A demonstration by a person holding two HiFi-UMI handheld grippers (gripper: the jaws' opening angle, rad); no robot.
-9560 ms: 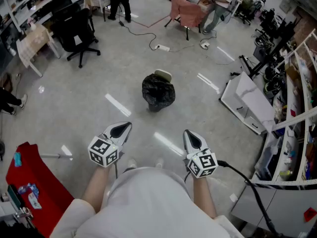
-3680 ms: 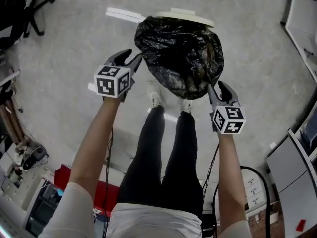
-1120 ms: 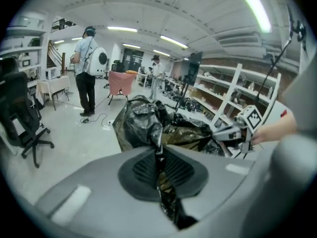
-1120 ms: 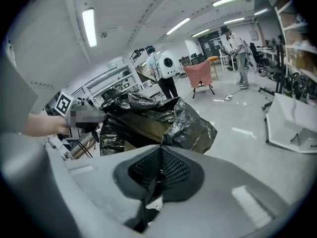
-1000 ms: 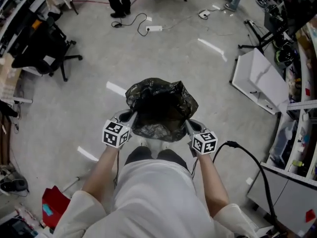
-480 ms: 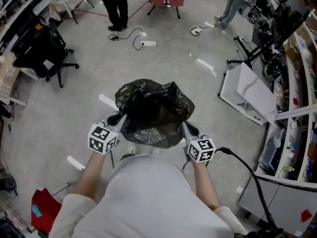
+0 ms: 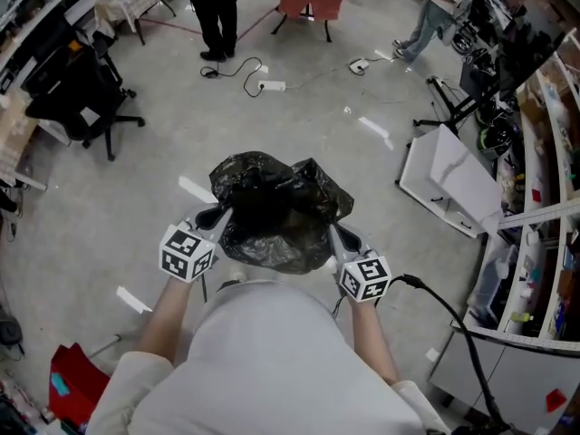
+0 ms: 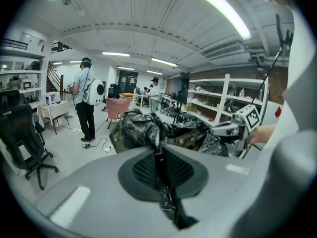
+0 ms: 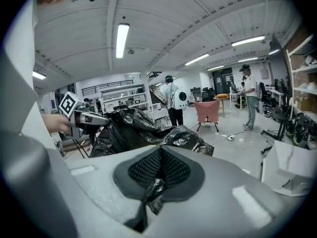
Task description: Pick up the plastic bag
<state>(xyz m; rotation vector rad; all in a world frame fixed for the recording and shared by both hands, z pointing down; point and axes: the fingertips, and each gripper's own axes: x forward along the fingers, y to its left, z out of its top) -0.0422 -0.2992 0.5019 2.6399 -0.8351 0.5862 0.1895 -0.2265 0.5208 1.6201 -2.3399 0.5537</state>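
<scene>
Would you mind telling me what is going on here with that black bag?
A person holds a black plastic bag up at waist height with two handheld grippers. The left gripper is shut on its left edge, the right gripper on its right edge, film pinched in both. The bag hangs between them, off the floor.

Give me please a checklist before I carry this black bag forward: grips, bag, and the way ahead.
1. Left gripper shut on the plastic bag: ok.
2. Right gripper shut on the bag's other side: ok.
3. Bag held up between both grippers, off the floor: ok.
4. Film untorn at the pinches: cannot tell.
5. Way ahead free: not ok; a power strip lies on the floor, and a person stands beyond it.
</scene>
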